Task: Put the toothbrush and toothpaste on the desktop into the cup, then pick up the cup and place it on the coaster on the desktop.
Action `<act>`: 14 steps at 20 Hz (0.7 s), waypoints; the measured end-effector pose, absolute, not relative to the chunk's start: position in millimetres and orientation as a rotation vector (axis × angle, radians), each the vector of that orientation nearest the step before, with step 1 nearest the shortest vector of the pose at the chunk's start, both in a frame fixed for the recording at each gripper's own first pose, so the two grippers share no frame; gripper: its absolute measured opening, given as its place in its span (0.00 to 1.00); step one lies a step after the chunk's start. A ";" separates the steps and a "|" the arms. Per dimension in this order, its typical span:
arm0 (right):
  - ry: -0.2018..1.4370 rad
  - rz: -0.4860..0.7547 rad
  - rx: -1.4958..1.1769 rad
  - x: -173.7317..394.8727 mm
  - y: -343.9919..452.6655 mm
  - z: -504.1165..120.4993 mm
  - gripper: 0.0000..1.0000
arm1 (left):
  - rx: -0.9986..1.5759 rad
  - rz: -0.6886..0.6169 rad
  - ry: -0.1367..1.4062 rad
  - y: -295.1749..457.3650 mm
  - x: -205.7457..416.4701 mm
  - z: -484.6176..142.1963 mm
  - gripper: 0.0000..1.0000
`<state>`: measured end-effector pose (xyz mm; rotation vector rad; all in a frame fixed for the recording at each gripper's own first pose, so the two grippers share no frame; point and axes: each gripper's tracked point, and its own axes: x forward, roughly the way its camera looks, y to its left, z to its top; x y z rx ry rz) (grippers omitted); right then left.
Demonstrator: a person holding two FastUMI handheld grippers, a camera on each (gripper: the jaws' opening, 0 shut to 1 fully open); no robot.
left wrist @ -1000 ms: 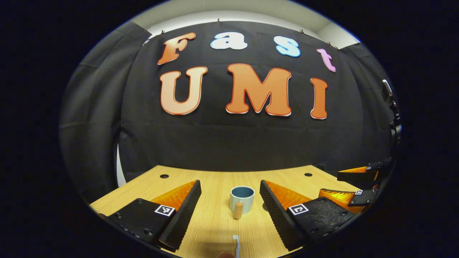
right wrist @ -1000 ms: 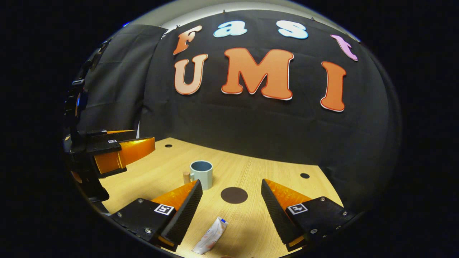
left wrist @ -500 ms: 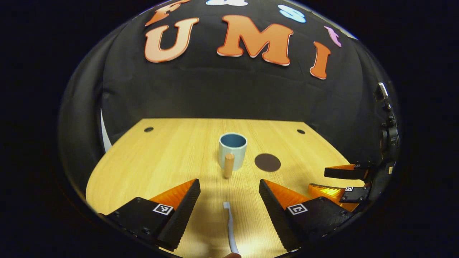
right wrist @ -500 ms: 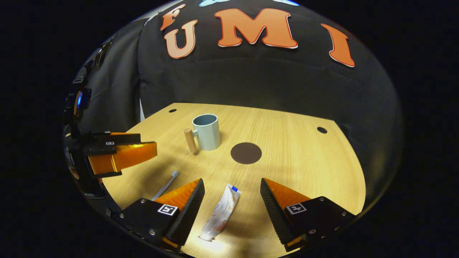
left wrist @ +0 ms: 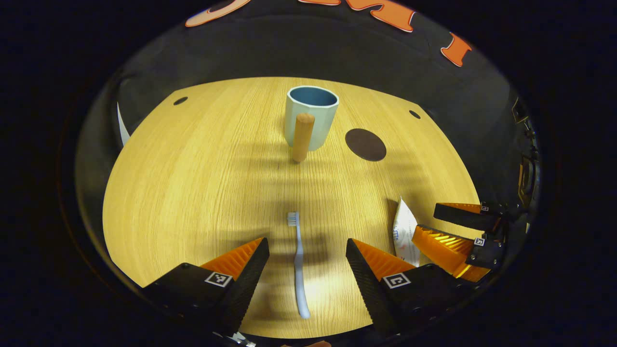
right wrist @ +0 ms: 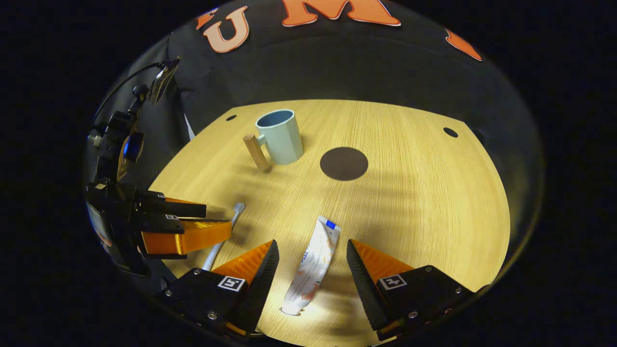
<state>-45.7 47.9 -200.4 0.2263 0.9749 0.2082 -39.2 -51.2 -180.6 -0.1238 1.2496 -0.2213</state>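
Left hand-held gripper point(left wrist: 304, 246) spread over toothbrush point(left wrist: 299, 262); right point(right wrist: 311, 248) over toothpaste point(right wrist: 312, 265).

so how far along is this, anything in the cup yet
Nothing is done yet: the cup looks empty and stands beside the coaster, not on it. In hand: the left tongs are open around the toothbrush, and the right tongs open around the toothpaste, both lying on the desktop. Left: grasping, loading, moving the cup.
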 end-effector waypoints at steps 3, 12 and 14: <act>1.043 0.202 0.263 -48.2 52.1 -209.2 0.81 | -0.139 -0.201 1.337 -47.7 -42.9 -186.4 0.94; 1.120 0.164 0.317 -47.5 57.5 -233.7 0.53 | -0.144 -0.104 1.453 -44.3 -57.0 -219.3 0.53; 1.126 0.169 0.333 -47.6 61.5 -236.0 0.43 | -0.135 -0.094 1.466 -43.2 -61.0 -221.6 0.39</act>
